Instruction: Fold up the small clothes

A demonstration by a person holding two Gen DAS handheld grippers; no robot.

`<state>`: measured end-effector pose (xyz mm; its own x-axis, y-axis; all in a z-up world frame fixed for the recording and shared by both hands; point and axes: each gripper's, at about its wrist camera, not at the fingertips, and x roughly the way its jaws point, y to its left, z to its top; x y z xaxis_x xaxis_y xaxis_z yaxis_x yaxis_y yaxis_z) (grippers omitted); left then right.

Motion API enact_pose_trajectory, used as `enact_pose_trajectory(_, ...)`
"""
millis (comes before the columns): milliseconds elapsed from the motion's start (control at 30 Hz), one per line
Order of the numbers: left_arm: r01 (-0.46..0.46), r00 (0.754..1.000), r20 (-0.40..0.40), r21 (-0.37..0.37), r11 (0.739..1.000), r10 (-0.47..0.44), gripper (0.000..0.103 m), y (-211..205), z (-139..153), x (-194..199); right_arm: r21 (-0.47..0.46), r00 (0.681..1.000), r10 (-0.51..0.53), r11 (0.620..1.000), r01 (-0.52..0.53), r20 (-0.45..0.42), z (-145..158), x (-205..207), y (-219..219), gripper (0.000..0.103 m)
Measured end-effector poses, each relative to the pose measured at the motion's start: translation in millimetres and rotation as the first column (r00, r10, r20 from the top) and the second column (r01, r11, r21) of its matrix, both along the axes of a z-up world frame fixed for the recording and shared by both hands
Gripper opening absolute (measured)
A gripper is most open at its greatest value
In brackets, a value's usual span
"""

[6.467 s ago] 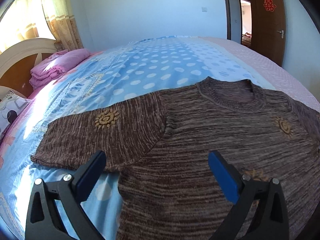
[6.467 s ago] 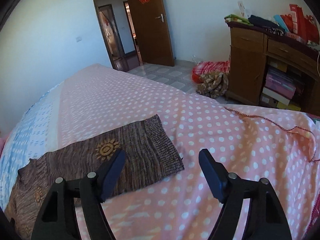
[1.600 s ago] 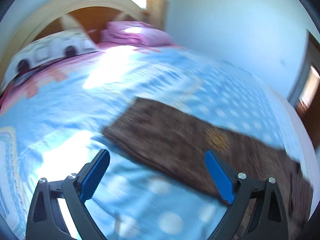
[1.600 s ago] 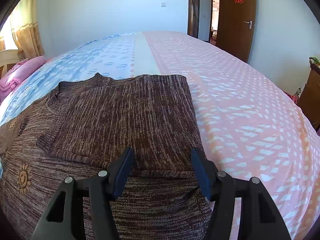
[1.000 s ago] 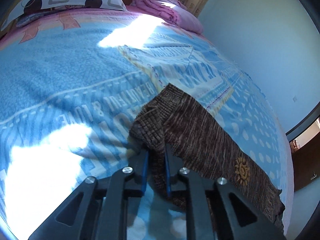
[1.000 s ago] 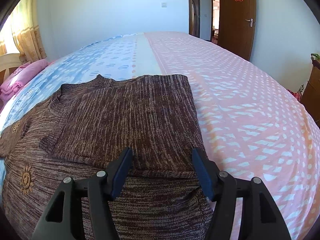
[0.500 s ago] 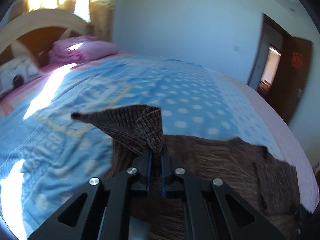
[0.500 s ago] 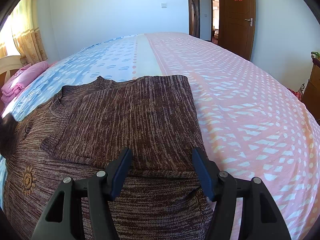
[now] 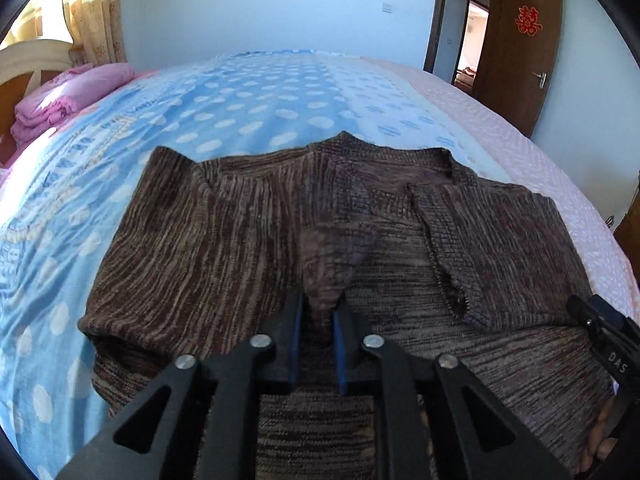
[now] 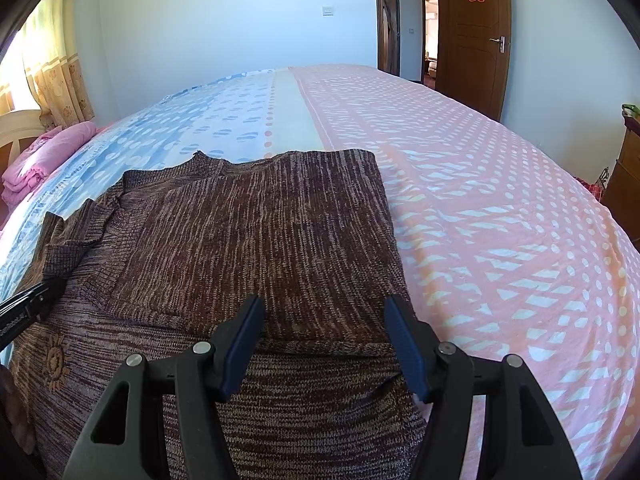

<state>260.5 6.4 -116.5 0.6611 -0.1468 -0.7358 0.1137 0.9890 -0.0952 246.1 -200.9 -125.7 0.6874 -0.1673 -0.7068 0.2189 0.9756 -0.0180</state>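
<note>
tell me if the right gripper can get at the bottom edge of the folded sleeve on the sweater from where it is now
Probably yes. The right gripper stands open just over the sleeve, with its bottom edge lying between the fingers and nothing on top. The left gripper, its jaws opening around the other sleeve's cuff, sits off to the side, clear of it.

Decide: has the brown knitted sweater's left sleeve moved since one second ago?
Yes. The sleeve lay out on the blue bedsheet toward the pink folded blanket; now it lies across the sweater's body.

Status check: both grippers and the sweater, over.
Left gripper jaws opening, sleeve cuff between them. Right gripper open, empty, over brown sweater, both sleeves folded in. Nothing blocking.
</note>
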Motion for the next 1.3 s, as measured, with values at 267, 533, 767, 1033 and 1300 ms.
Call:
enact_pose_trajectory(267,-0.212,0.975,0.072,-0.010,0.977,0.212,0.076,62.2,4.9,-36.5,-0.029,1.000,-0.004,1.000,0.004,-0.019,-1.3,3.0,2.7,0.064)
enact_pose_trajectory(533,-0.349,0.937,-0.040,-0.173,0.921,0.348,0.077,100.5,-16.2,-31.2,0.093,0.972,0.198,0.973,-0.210,0.131,48.7,18.3,71.2,0.064)
enact_pose_trajectory(767,-0.316,0.947,-0.024,-0.230,0.920,0.319,0.089,107.5,-18.7,-34.8,0.157,0.941,0.338,0.931,-0.330,-0.029,15.7,105.5,156.9,0.054)
enact_pose_trajectory(1033,-0.319,0.942,-0.001,-0.304,0.898,0.334,0.089,116.7,-18.8,-34.9,0.089,0.927,0.361,0.931,-0.353,-0.104,-9.3,129.1,190.9,0.006)
enact_pose_trajectory(1300,-0.319,0.942,0.000,-0.310,0.896,0.335,0.089,117.0,-19.2,-35.8,0.047,0.934,0.355,0.933,-0.357,0.040,43.9,103.2,176.5,0.003)
